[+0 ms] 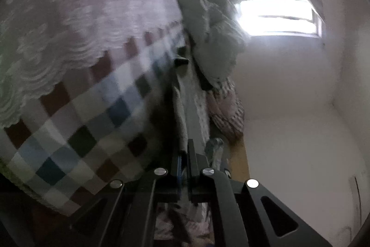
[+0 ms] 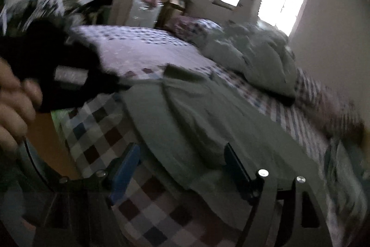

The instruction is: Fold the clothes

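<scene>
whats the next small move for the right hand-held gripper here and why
Probably lower the right hand-held gripper and close on the near edge of the grey-green garment. Its jaws stand wide open just above the cloth, which lies spread on the checkered bedspread, while the left hand-held gripper looks shut on an edge of fabric.

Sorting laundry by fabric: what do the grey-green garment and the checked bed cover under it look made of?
The grey-green garment looks like a thin woven cloth, matte, lying in soft creases; cotton or a blend, blur leaves it open. The checked bed cover looks like a smooth printed cloth, its flat squares brown, blue and white. The white trim above it looks like scalloped lace.
</scene>
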`<state>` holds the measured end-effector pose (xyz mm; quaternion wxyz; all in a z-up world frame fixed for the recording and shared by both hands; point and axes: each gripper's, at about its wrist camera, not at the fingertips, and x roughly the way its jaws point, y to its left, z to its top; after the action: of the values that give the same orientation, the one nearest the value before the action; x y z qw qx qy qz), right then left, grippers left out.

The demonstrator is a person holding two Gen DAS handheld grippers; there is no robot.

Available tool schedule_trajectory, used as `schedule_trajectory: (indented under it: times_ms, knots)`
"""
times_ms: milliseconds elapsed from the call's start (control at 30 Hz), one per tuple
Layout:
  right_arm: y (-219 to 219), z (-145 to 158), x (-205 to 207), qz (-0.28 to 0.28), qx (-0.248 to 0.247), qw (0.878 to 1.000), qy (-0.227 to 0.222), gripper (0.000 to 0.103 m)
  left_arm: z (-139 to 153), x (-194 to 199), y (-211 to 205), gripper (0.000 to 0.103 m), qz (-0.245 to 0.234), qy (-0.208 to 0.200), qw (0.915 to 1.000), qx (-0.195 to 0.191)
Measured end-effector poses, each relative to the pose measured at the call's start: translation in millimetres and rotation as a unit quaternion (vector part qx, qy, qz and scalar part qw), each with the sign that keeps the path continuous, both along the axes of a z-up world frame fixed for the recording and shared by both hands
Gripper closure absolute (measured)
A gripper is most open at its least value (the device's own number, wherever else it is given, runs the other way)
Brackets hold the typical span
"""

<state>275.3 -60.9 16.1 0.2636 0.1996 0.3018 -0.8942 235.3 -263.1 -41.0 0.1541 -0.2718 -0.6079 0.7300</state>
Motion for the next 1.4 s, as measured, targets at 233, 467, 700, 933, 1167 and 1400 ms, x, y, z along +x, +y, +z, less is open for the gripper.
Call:
schedule_trajectory:
  times_ms: [233,467,700,933,1167,1400]
  knots:
    - [-55,-13,-9,0.036,0.084,0.992,0.086,0.024,9,-5,-2,0.102,-0.021,0.016,0.9996,0.003]
    - [-85,-17,-41,0.029,0.113,0.986,0.122,0.025,9,-8,-2,0.102,-0.023,0.021,0.9994,0.014]
    - [-93,-26,-72,0.007,0.135,0.985,0.106,0.056,7,-4,-6,0.102,-0.016,0.022,0.9995,0.019]
    - [-87,-28,-95,0.000,0.127,0.989,0.070,0.098,13,-11,-7,0.102,-0.018,0.024,0.9994,0.020]
    - [-70,-5,-103,-0.008,0.074,0.997,0.029,0.100,35,-18,-41,0.021,0.030,0.068,0.9965,0.037]
    - [-44,39,-113,-0.026,-0.005,1.000,-0.004,0.100,25,-74,-52,0.019,0.003,-0.016,0.9997,0.020]
